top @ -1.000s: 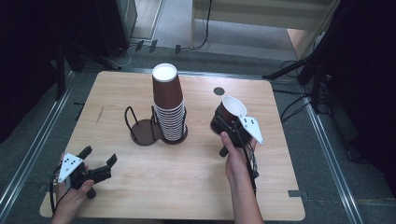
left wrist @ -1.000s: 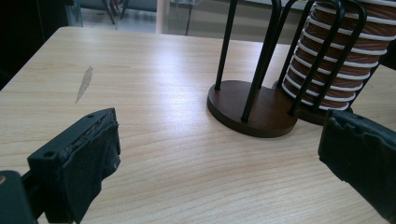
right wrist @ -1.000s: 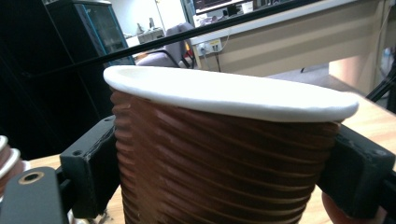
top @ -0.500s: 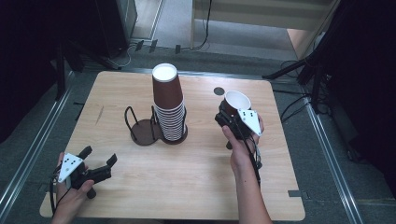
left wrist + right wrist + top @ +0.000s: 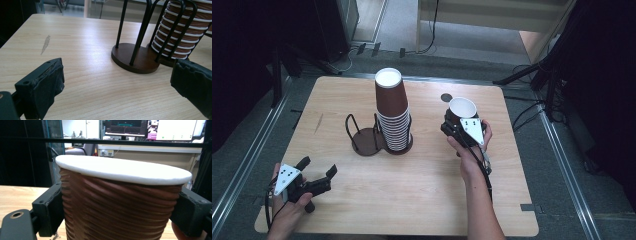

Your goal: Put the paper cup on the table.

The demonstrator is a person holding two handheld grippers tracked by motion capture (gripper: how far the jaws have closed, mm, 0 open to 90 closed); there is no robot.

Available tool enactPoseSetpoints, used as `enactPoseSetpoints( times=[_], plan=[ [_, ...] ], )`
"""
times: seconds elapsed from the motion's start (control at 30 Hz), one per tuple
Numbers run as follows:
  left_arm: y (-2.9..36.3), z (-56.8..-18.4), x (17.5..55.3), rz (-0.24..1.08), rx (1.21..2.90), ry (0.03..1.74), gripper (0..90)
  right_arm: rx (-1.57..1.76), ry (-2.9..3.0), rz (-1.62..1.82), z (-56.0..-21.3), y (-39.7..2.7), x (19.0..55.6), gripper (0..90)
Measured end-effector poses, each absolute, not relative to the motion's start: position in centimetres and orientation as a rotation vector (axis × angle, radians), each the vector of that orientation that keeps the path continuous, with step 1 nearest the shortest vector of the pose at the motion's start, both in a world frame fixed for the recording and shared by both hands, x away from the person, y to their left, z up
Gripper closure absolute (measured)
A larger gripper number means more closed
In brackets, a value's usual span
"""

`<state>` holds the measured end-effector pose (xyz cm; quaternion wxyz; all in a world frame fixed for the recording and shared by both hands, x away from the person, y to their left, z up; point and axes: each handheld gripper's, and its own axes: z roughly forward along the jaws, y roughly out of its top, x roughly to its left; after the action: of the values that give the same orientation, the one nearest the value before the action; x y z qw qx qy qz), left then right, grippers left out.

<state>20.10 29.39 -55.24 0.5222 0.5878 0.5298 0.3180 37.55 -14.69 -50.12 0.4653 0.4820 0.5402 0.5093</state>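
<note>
- Wooden counter (image 5: 412, 200) sits in a dim lab, with dark stands and cables on the floor around it and monitors showing far back in the right gripper view.
- My right claw (image 5: 460, 123) pinches a single brown cup (image 5: 461, 108) by its ribbed wall, mouth up, held at the counter's right side, well apart from the rack (image 5: 371, 138).
- From the right gripper view, the cup (image 5: 120, 202) fills the gap between both jaws, its white rim above them; the grip looks square and firm.
- My left claw (image 5: 316, 176) is spread and holds nothing, low near the front left corner; its own view shows bare wood between the jaws.
- An upside-down stack (image 5: 391, 115) of cups stands in the rack's right ring; the left ring looks empty.
- I judge the step in hand is carrying one cup, either away from the stack or toward the rack.
- Next, I'd pick a spot, keep the cup level, lower it until it rests, and only then spread the jaws.
</note>
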Motion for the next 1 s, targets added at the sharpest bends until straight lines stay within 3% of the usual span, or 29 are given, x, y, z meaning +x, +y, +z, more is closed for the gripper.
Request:
enactPoseSetpoints(
  times=[1.0],
  plan=[
    [29.6, -55.2, 20.1, 0.757, 1.407, 1.269, 0.0, 1.290, 1.374, 1.195, -53.2, -15.5, 38.9, 10.9]
  ],
)
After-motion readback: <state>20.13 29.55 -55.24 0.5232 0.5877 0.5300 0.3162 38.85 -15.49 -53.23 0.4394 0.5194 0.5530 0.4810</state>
